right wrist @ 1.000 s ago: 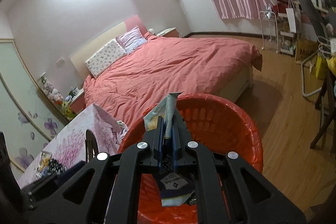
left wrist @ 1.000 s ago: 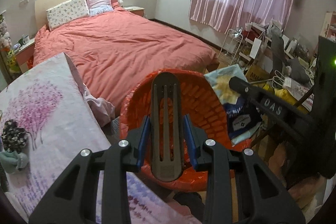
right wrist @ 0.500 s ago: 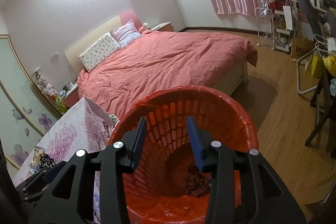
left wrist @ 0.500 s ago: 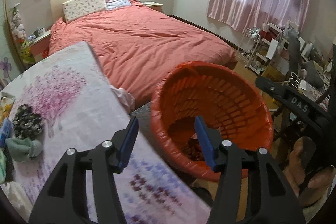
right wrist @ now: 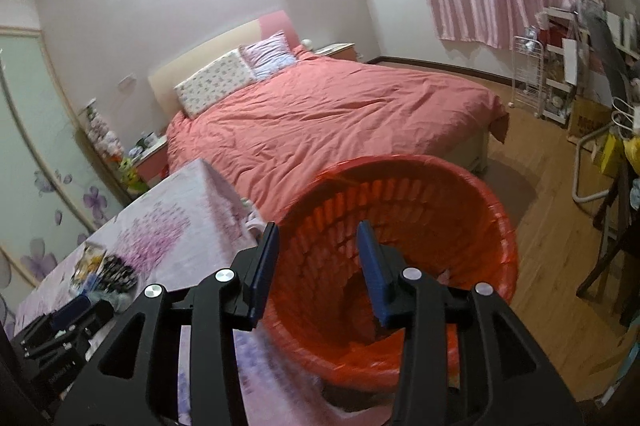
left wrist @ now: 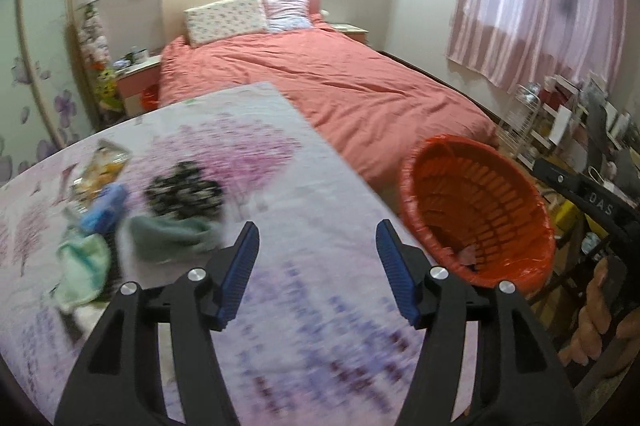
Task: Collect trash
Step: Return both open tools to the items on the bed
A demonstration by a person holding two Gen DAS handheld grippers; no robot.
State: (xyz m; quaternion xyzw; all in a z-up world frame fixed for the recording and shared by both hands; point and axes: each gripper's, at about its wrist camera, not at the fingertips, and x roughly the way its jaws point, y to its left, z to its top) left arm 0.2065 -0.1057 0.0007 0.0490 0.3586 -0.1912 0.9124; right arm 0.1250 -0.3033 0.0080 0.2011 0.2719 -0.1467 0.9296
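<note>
An orange waste basket [left wrist: 476, 202] lined with an orange bag stands on the floor beside the table; it also shows in the right wrist view [right wrist: 400, 226]. My left gripper [left wrist: 316, 242] is open and empty over the floral tablecloth [left wrist: 280, 162]. My right gripper [right wrist: 318, 242] is open and empty above the basket's near rim. On the table's left lie a yellow snack wrapper [left wrist: 100, 166], a blue item [left wrist: 106, 206], a black patterned cloth [left wrist: 184, 190] and green cloths [left wrist: 168, 234].
A bed with a coral cover [right wrist: 328, 114] lies behind the table and basket. Cluttered shelves and a rack [right wrist: 560, 66] stand at the right by the pink curtains. Wood floor [right wrist: 552, 226] lies right of the basket.
Both grippers opened and released their items, a dark flat piece and a snack bag, into the basket. The left gripper then swung left, over the table.
</note>
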